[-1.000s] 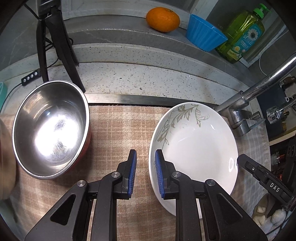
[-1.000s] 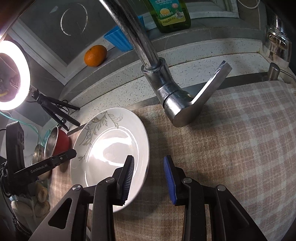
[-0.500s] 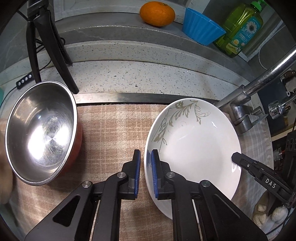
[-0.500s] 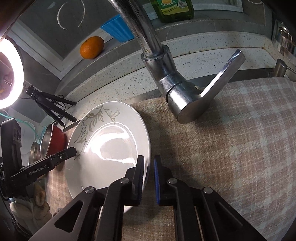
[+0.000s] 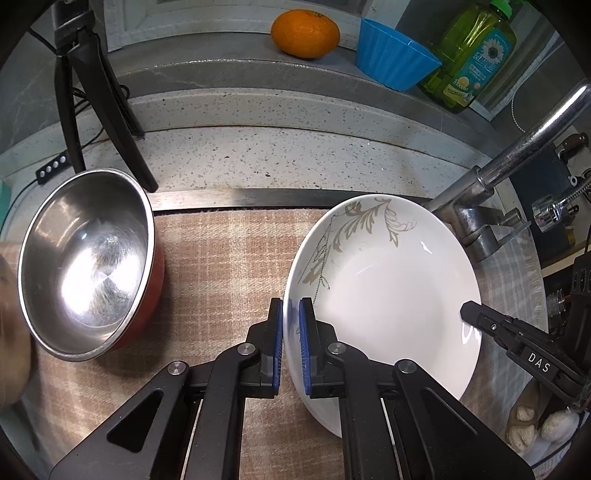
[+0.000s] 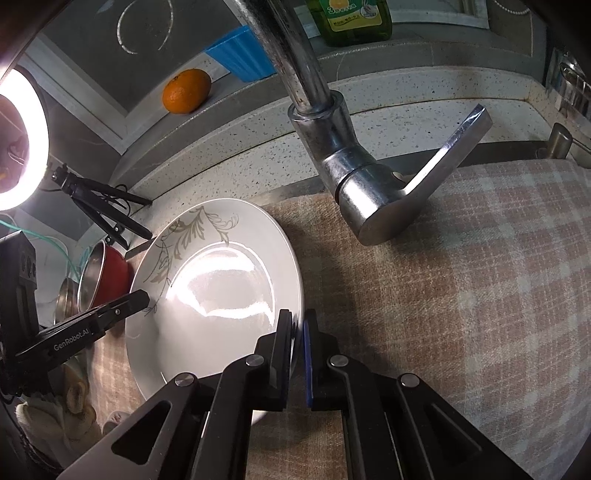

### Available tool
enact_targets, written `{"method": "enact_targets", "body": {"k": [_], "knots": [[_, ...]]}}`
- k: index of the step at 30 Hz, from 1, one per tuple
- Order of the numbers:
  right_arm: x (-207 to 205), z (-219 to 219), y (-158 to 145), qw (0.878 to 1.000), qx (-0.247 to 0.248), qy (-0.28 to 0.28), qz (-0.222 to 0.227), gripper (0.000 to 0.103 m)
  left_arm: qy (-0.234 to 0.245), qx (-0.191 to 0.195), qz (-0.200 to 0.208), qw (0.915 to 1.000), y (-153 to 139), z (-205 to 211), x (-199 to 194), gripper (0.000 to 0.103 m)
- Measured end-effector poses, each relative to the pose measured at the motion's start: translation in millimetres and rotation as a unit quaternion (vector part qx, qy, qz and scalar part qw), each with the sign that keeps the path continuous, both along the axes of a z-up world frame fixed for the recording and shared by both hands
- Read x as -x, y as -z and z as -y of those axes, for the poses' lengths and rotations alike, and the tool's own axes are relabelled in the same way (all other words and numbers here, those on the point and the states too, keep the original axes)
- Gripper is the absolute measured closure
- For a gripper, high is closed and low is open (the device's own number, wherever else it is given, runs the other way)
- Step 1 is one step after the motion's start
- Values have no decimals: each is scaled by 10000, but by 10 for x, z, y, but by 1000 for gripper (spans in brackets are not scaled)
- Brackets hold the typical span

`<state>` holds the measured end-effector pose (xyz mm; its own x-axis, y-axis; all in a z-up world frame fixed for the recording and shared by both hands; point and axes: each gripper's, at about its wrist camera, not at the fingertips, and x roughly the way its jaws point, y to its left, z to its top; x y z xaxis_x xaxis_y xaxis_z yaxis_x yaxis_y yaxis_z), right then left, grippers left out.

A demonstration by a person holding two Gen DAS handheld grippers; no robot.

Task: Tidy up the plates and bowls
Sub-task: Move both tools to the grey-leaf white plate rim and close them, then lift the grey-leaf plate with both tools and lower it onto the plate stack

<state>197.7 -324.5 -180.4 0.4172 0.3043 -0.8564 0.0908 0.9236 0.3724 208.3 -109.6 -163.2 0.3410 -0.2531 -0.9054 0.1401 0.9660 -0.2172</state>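
A white plate (image 5: 388, 295) with a grey leaf pattern rests over the checked cloth (image 5: 221, 266). My left gripper (image 5: 291, 317) is shut on the plate's left rim, one blue pad on each side of the edge. My right gripper (image 6: 298, 332) is shut on the opposite rim of the same plate (image 6: 214, 295). Each gripper shows in the other's view: the right one (image 5: 476, 314) at the plate's right edge, the left one (image 6: 140, 297) at its left edge. A steel bowl with a red outside (image 5: 88, 266) stands on the cloth to the left.
A chrome tap (image 6: 332, 147) with its lever rises just behind the plate. On the stone ledge behind sit an orange (image 5: 304, 33), a blue cup (image 5: 395, 59) and a green soap bottle (image 5: 472, 55). A black tripod (image 5: 96, 103) with a ring light (image 6: 18, 147) stands at the back left.
Both grippers have shut onto the plate's rims, from clearly parted jaws a second ago. The plate and the bowl have shifted slightly in view.
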Motion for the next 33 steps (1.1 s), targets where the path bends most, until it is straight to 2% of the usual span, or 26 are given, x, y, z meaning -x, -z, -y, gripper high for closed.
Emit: {"method": "enact_targets", "body": {"k": [13,23,33], "knots": [[263,7,-332,9999,-64,-61,119,98,-10,195,159,9997,-272,-82,217,96],[614,-35,-596,9997,-72,-102,223,98,31,301,295,9991,-499,-162,550,96],[952,-283,-632,9994,-104,-262,193,98,-105,370,320,9987,-553,-407,976,96]]}}
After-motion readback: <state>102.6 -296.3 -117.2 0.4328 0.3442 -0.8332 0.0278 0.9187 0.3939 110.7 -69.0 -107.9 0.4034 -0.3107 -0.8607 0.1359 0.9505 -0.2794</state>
